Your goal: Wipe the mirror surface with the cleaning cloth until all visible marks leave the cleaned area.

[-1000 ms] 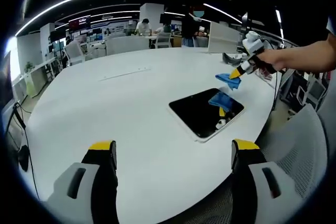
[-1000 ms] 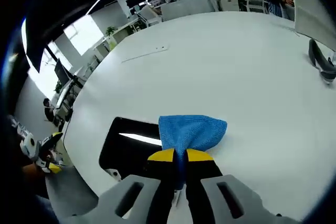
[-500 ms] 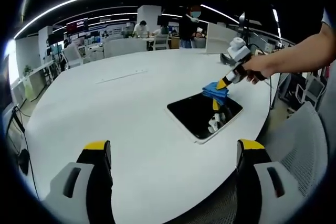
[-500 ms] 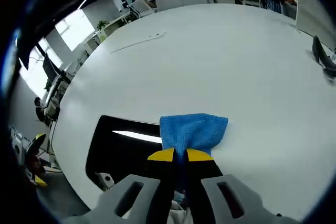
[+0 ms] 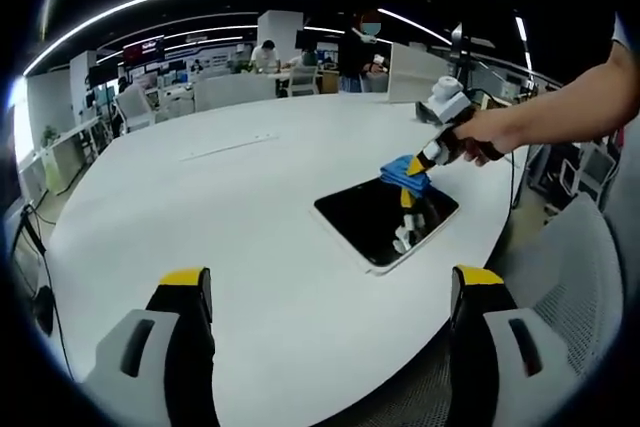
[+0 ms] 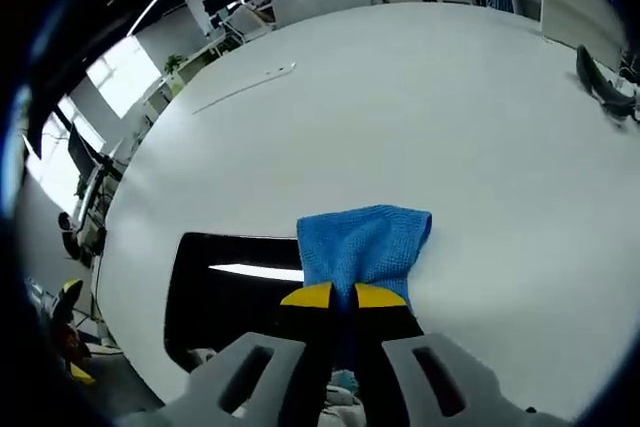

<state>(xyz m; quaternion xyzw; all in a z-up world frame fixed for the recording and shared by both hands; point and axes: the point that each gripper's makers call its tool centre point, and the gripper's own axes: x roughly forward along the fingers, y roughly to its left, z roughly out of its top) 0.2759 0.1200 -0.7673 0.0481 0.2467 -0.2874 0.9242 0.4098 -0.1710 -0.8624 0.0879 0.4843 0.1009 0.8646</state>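
My worry is the edge of the mirror (image 5: 385, 221). It lies flat on the white bench (image 5: 220, 207), close to the bench's rim on the side where a grey mesh chair (image 5: 570, 277) stands, and I am working at the mirror's far corner. If I drag the cloth (image 6: 362, 244) sideways with too much weight, I judge the mirror could skate on the smooth bench top toward that rim. The cloth also hangs partly off the glass onto the bench beyond the mirror, so a stroke from here might miss part of the dark surface, and the folded pad could roll under itself and smear, not lift, any marks. I cannot make out marks on the glass from here.

My right gripper (image 6: 342, 296) has its yellow-tipped fingers (image 6: 308, 296) pinched nearly together on the near edge of the blue cloth, pressing it down at the mirror's far corner. Seen from my left gripper view, my right hand (image 5: 485, 133) reaches in from beyond the mirror, forearm stretched out above the bench, the tool angled steeply down onto the cloth (image 5: 404, 169).

My left gripper (image 5: 325, 297) hovers well back from the mirror, on its near side, fingers spread wide with nothing between them.
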